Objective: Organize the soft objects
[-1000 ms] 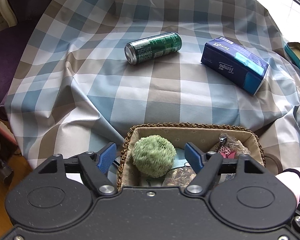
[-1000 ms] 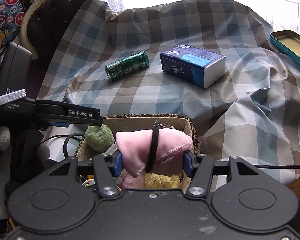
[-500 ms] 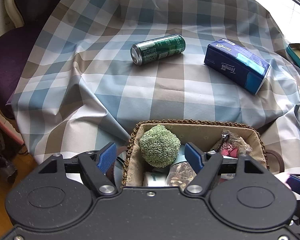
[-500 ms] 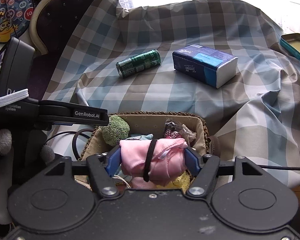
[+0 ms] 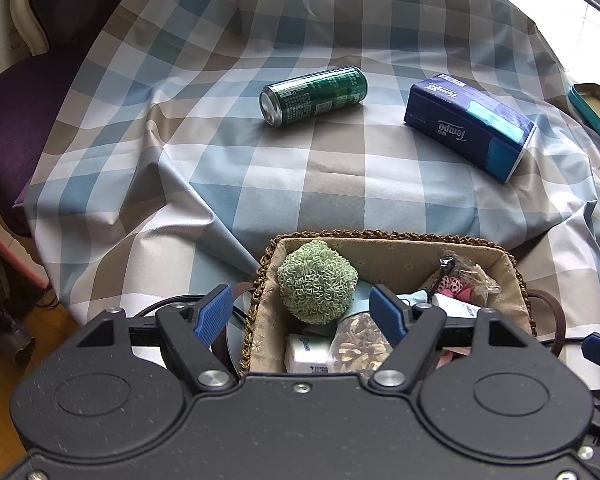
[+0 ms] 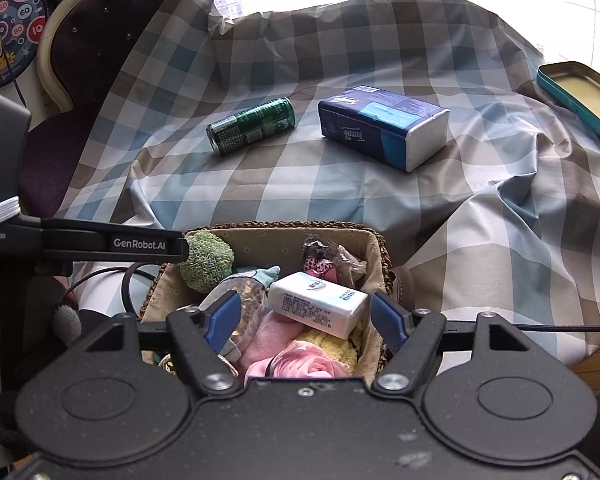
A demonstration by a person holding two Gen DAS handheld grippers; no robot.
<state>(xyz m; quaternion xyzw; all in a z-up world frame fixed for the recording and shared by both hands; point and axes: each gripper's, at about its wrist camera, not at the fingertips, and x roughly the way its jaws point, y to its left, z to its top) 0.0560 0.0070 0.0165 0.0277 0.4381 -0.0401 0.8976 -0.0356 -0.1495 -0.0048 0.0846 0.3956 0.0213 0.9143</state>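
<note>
A woven, cloth-lined basket (image 5: 380, 236) (image 6: 280, 225) stands at the near edge of the checked tablecloth. It holds a green knitted ball (image 5: 316, 288) (image 6: 208, 260), a small white tissue pack (image 6: 318, 308), a crinkly bag and a pink rolled cloth (image 6: 300, 364) lying loose on a yellow one. My right gripper (image 6: 305, 298) hangs over the basket with its jaws opening, and nothing is pressed between the pads. My left gripper (image 5: 298, 289) is open above the basket's left rim, with the green ball below the gap.
A green drink can (image 5: 314, 94) (image 6: 252, 130) lies on its side mid-table. A blue Tempo tissue pack (image 5: 470, 124) (image 6: 380, 132) is to its right. A teal tin tray (image 6: 580, 88) sits at the far right and a dark padded chair (image 6: 92, 40) at the back left.
My right gripper's jaws spread and let go of the pink rolled cloth, which dropped into the basket. The left gripper shifted only slightly.
</note>
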